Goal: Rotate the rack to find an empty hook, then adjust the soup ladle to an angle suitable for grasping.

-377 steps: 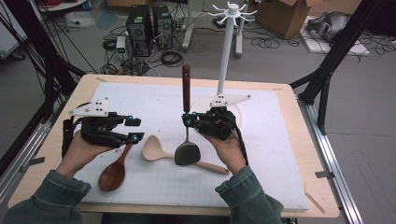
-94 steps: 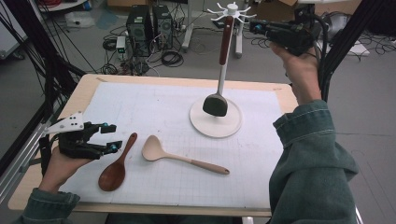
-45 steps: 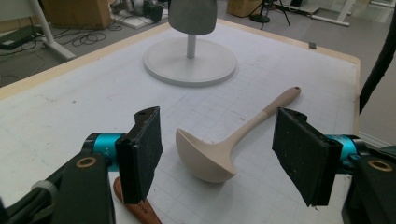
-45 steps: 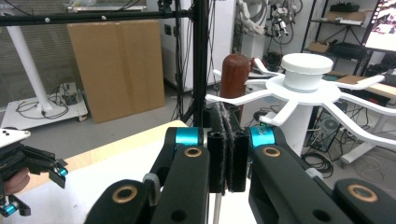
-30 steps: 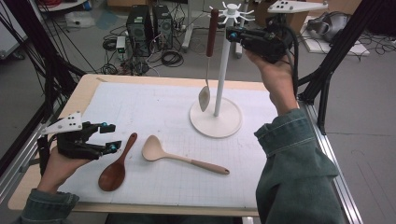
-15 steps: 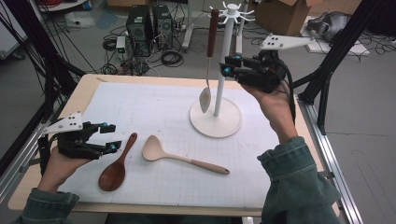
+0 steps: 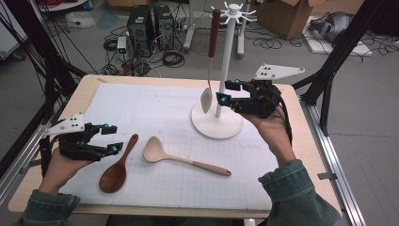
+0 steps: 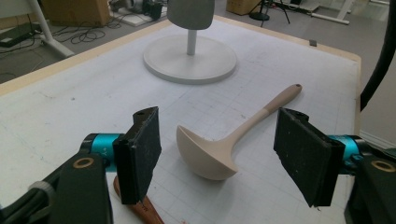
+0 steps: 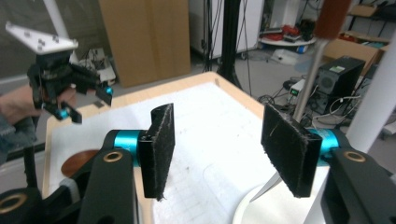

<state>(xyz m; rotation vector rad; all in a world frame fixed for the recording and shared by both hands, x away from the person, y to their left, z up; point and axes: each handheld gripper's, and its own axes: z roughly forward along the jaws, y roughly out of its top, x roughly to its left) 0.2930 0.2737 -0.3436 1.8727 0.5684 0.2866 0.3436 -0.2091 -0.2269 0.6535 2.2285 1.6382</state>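
**A:** Where do things stand on your end?

**B:** My right tool (image 7: 227, 92) is released, jaws apart with nothing between them, just beside the pole of the white utensil stand (image 7: 227, 52). The metal spatula with the dark wooden handle (image 7: 210, 56) hangs from a hook at the top, its blade just above the stand's round base. My left tool (image 7: 107, 138) is also released and empty, hovering over the near left of the surface (image 7: 89, 89). The dark wooden spoon (image 7: 116, 166) lies just beside it, and the pale wooden ladle (image 7: 179, 157) is near it, bowl toward my left tool.

**A:** So which one do I expect you to take?

**B:** I'd judge the ladle. In the left gripper view its bowl (image 8: 208, 156) sits between my jaws but beyond them. I'd move forward, close on the neck where the handle leaves the bowl, and lift level so the long handle doesn't swing into the stand.

**A:** Any labels to log?

**B:** None readable. The surface's white mat has a faint grid, no text.
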